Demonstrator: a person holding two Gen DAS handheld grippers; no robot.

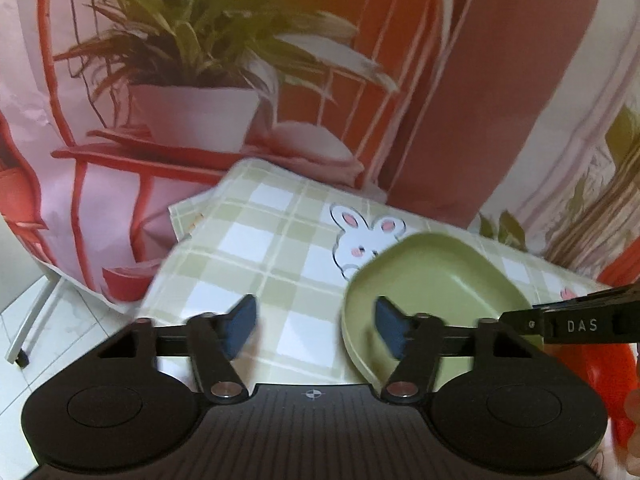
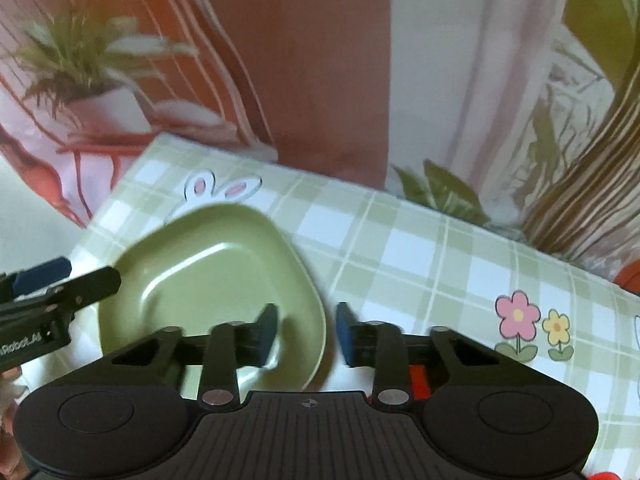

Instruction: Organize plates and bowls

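A pale green rounded plate (image 1: pixel 436 280) lies on the checked tablecloth (image 1: pixel 260 240). In the left wrist view my left gripper (image 1: pixel 316 326) straddles the plate's left rim, one pad over the inside and one outside, jaws apart and not touching it. One of the right gripper's fingers (image 1: pixel 580 322) reaches in over the plate's right side. In the right wrist view the plate (image 2: pixel 208 280) sits low and left. My right gripper (image 2: pixel 306 334) has the plate's right rim between its pads with a narrow gap still showing. The left gripper (image 2: pixel 68 278) enters at the left edge.
The tablecloth (image 2: pixel 420 260) carries rabbit and flower prints and ends at the far and left table edges. A printed backdrop (image 1: pixel 192 80) of a plant on a red chair hangs behind. Something red (image 2: pixel 418 376) lies under the right gripper. A stand leg (image 1: pixel 32 320) rests on the tiled floor.
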